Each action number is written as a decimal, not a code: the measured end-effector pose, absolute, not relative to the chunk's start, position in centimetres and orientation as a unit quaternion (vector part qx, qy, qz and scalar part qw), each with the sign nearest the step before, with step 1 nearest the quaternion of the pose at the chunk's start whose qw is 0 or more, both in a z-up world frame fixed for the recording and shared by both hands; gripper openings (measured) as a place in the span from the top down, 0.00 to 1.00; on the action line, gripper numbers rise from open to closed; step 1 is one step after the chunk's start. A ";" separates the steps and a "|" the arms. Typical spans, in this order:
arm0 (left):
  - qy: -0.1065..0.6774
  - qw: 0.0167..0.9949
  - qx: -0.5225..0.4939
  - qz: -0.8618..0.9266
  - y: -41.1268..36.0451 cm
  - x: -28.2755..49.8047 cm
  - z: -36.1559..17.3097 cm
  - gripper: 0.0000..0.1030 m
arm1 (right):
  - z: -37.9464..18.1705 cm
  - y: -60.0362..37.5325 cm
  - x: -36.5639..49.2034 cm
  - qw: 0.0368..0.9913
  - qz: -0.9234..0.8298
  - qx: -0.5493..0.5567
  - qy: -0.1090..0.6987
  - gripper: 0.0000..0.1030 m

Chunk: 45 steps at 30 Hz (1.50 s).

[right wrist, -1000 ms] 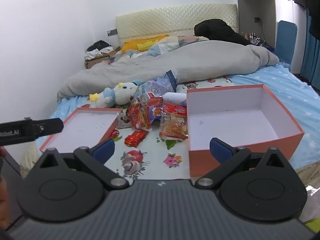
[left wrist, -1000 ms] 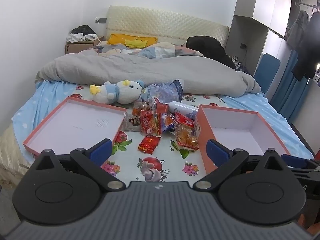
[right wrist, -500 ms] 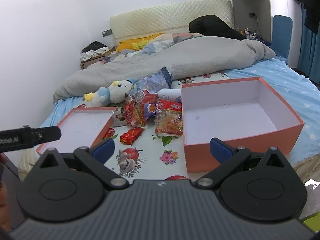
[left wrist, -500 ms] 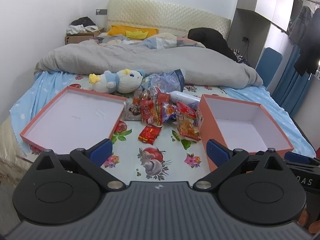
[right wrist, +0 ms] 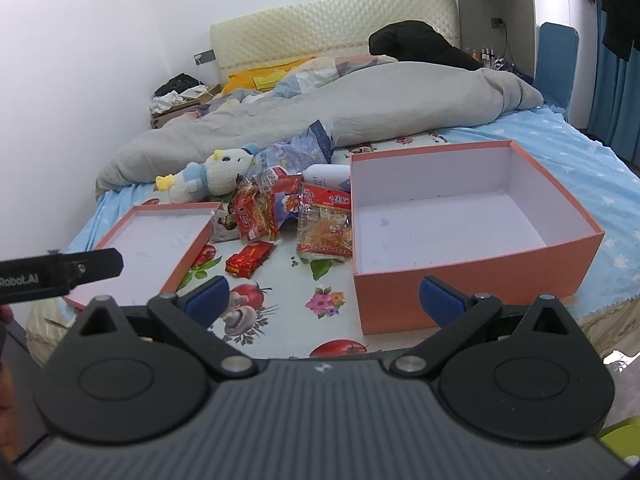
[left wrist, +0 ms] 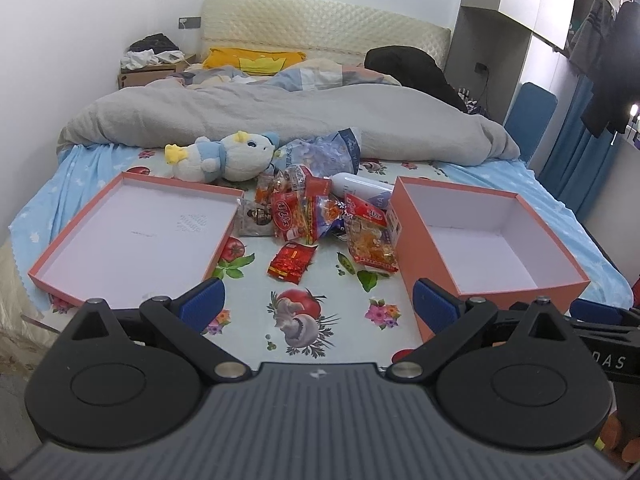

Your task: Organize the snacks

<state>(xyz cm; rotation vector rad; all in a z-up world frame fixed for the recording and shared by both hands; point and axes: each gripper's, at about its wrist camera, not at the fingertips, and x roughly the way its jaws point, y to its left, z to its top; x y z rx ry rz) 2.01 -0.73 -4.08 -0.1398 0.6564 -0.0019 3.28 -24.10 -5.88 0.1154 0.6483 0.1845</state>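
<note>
Approach stage: both grippers released, nothing grasped.

I hold the left gripper (left wrist: 318, 298) and right gripper (right wrist: 324, 294) level above the bed's near edge, jaws spread, ready to pick. The crinkly red and orange snack packets (left wrist: 320, 216) lie heaped mid-bed between the shallow orange cardboard lid (left wrist: 132, 232) and the deep orange cardboard box (right wrist: 472, 216), which stands empty, presumably to receive them.

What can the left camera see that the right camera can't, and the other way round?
Only the left wrist view shows clothes hanging on a rail. Only the right wrist view shows the left gripper's black side poking in. Both show the deep orange box, the shallow orange lid, the snack pile between them, and the plush toy.
</note>
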 end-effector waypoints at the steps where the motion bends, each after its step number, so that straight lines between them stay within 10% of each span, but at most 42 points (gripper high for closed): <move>1: 0.322 0.944 -0.069 0.000 -0.7 2.1 -4.1 0.01 | -5.9 -24.1 3.2 0.942 0.090 0.056 0.318 0.00; 45: 0.332 0.940 -0.078 0.008 0.0 2.1 -5.6 0.01 | -6.6 -23.3 3.0 0.937 0.102 0.057 0.330 0.00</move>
